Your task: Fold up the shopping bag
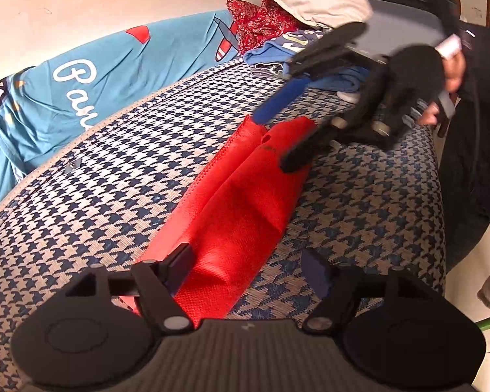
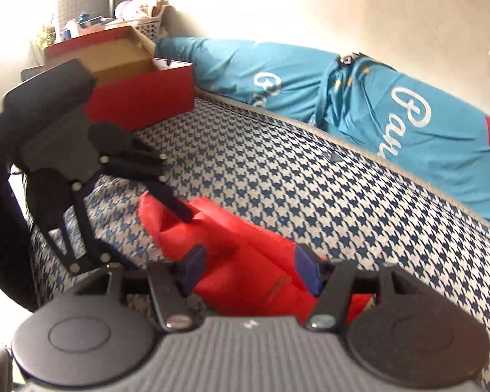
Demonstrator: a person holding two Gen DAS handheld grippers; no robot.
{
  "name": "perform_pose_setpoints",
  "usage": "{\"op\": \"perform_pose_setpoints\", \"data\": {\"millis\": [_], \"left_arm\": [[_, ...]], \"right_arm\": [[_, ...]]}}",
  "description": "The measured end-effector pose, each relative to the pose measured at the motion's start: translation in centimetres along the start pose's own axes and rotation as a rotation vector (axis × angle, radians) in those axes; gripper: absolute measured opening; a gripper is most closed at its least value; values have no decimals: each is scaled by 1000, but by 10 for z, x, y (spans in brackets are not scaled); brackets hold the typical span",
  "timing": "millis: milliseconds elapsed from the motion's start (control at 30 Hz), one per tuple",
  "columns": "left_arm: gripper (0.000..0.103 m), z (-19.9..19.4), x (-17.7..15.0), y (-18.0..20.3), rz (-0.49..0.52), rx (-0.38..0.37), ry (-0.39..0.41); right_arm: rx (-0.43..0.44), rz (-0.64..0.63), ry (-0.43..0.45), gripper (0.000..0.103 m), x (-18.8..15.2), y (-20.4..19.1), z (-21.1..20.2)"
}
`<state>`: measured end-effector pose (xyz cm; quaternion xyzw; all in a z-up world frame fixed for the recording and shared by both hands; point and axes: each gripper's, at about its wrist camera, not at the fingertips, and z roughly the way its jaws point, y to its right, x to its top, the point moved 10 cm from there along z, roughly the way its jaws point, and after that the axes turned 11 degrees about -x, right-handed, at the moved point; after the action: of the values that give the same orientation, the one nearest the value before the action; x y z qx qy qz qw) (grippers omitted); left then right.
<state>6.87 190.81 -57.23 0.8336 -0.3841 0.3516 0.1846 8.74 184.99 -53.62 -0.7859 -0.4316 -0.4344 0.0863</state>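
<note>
i saw the red shopping bag (image 1: 232, 202) lying folded into a long narrow strip on the houndstooth cushion (image 1: 91, 189). my left claw (image 1: 248, 271) stood apart over the near end of the strip, pads not pressing it. my right claw (image 2: 248, 271) also stood apart at the far end, red fabric between its fingers but unpinched. blue printed cloth (image 2: 359, 98) lay behind the cushion.
</note>
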Motion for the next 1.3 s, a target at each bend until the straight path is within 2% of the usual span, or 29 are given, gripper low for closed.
{"op": "perform_pose_setpoints", "data": {"millis": [100,367,467,600,833,1033,1200,1300], "left_arm": [[75,1,0,-1,-10,-6,6],[77,4,-1,-8,-35,-4,18],[77,6,-1,-9,-37,12,15],[80,9,-2,-9,-35,28,8],[87,16,-3,-1,46,69,-33],[87,19,-3,1,92,103,-59],[86,19,-2,-5,72,104,-54],[86,20,-3,-6,81,117,-61]], "right_arm": [[-49,-153,-26,58,-8,-10,5],[-114,-335,4,67,-22,-17,19],[-138,-416,-1,67,-31,-21,31],[-119,-335,-5,67,-25,-15,37],[-121,-321,-5,68,-25,-15,42],[-127,-342,19,71,-25,-16,39],[-140,-395,62,72,-25,-17,39],[-157,-419,59,72,-24,-19,39]]}}
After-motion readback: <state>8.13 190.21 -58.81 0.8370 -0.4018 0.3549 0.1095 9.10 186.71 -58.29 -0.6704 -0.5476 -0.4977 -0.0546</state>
